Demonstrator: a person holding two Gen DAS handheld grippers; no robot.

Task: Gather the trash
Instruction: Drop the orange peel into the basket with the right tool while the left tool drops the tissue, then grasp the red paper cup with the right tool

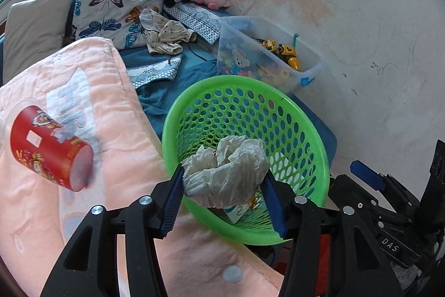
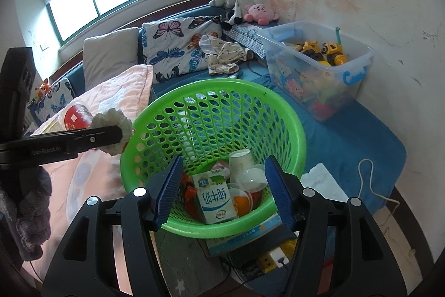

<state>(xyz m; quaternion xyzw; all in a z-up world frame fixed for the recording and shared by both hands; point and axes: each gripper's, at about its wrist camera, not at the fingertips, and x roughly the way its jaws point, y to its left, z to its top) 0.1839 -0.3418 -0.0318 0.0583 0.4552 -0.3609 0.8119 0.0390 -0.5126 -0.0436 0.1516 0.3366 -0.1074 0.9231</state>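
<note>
My left gripper (image 1: 224, 171) is shut on a crumpled white tissue (image 1: 226, 173) and holds it at the near rim of a green mesh basket (image 1: 303, 130). The right wrist view shows that gripper (image 2: 122, 134) with the tissue (image 2: 112, 118) at the left rim of the basket (image 2: 281, 113). My right gripper (image 2: 222, 171) is open and empty above the basket's near side. Inside lie a milk carton (image 2: 215, 199), a paper cup (image 2: 240, 162) and clear plastic lids (image 2: 251, 178). A red cup (image 1: 50, 146) lies tipped on the pink blanket (image 1: 116, 146).
A clear plastic toy bin (image 2: 319, 66) stands by the wall on the blue bed (image 2: 347, 135). A white tissue (image 2: 321, 180) and a cord (image 2: 367, 180) lie right of the basket. Pillows (image 2: 178, 43), clothes (image 2: 225, 54) and plush toys (image 2: 244, 4) are at the back. A power strip (image 2: 274, 259) is below.
</note>
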